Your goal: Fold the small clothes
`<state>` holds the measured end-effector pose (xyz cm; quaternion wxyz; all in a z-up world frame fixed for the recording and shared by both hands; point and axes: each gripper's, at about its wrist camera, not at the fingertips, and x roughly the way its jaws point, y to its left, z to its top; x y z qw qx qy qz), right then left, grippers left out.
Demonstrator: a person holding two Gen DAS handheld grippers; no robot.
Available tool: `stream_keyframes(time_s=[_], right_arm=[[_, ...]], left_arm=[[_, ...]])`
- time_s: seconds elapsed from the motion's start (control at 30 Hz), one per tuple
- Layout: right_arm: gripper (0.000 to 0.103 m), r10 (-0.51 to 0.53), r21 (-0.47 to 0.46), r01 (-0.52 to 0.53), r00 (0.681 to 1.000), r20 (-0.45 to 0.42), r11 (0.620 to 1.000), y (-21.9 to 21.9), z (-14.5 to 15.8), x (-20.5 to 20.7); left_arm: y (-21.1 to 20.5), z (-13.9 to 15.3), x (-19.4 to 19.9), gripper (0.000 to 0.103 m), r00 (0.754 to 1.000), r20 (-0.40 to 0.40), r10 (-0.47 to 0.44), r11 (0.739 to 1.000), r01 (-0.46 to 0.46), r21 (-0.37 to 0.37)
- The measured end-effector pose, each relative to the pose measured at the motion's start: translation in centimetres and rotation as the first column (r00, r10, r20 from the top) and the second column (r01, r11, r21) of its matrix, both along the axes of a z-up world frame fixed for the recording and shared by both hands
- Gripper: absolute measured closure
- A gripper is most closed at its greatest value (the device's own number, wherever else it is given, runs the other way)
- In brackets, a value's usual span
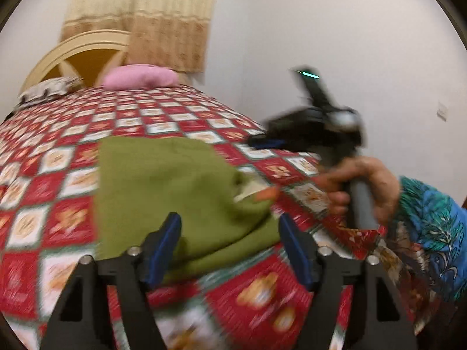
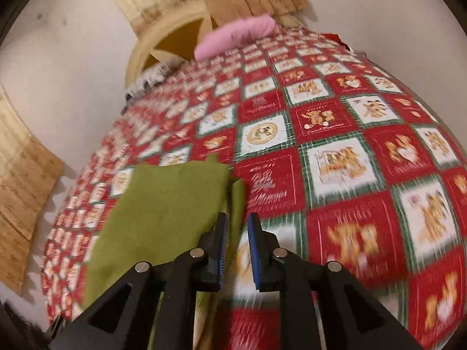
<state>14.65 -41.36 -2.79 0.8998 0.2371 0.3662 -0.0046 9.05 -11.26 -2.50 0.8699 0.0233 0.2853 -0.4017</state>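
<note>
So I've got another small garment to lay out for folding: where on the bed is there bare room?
The quilt lies bare to the right of the green cloth, and from the cloth's far edge to the pink pillow. It is crowded near the cloth's near edge, where the left claw and right claw hover, both open.

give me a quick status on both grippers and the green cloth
Left gripper open, empty, above the green cloth. Right gripper narrowly open, empty, at cloth's right edge. Cloth partly folded on checkered bedspread. Nothing in the way.
</note>
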Motion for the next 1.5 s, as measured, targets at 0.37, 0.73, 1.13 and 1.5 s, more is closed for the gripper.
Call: stream_keyframes(time_s=[0.37, 0.73, 1.13, 1.5], right_arm=[[0.049, 0.154, -0.085, -0.151, 0.988, 0.029, 0.985, 8.3, 1.4, -6.2], [0.084, 0.262, -0.295, -0.304, 0.95, -0.172, 0.906, 12.8, -3.4, -3.6], [0.09, 0.142, 0.02, -0.142, 0.989, -0.043, 0.99, 9.1, -4.7, -8.5], [0.085, 0.059, -0.246, -0.04, 0.996, 0.072, 0.969, 10.3, 2.6, -7.5]], left_arm=[[4.7, -2.8, 1.5, 0.03, 0.972, -0.087, 0.218, 0.97, -0.206, 0.132], [3.2, -4.4, 5.6, 0.019, 0.899, -0.138, 0.416, 0.893, -0.375, 0.249], [5.1, -4.6, 3.5, 0.065, 0.944, -0.222, 0.243, 0.963, -0.207, 0.173], [7.9, 0.3, 6.2, 0.046, 0.935, -0.131, 0.33, 0.943, -0.321, 0.085]])
